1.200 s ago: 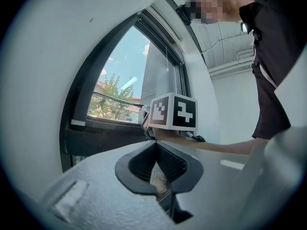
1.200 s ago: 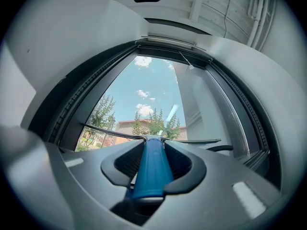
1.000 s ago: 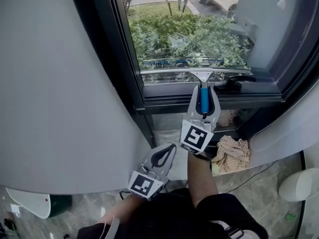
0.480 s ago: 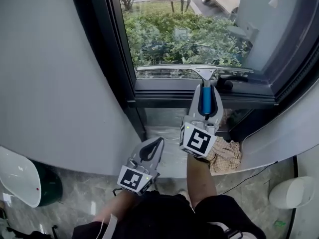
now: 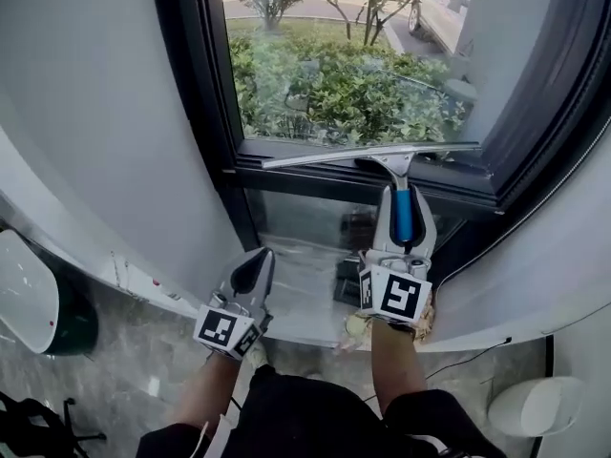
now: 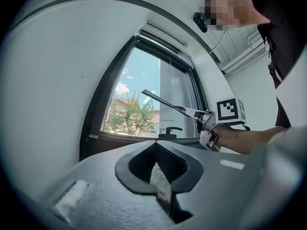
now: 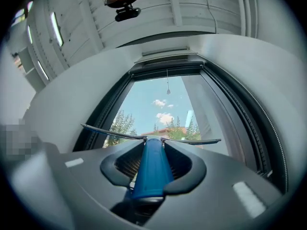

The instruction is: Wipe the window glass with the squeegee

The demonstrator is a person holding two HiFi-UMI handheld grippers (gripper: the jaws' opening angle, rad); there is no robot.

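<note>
With the right hand-held gripper [image 5: 401, 198] clamped on the blue handle [image 5: 403, 219] of the squeegee [image 5: 395, 167], blade [image 5: 325, 156] by the bottom edge of the window glass [image 5: 353, 65], press the rubber flat and even. Leave the left hand-held gripper [image 5: 254, 267], closed on nothing, low and aside.

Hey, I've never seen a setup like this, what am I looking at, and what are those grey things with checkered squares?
No robot here: a person holds a two-jaw gripper in each hand; the marked cubes are part of them. One picture comes from a camera on the person's head, looking down; the other two from cameras riding on the grippers. The right gripper is clamped on the blue handle of a squeegee, its blade near the bottom edge of the window glass. The left gripper hangs lower, jaws together, holding nothing.
</note>
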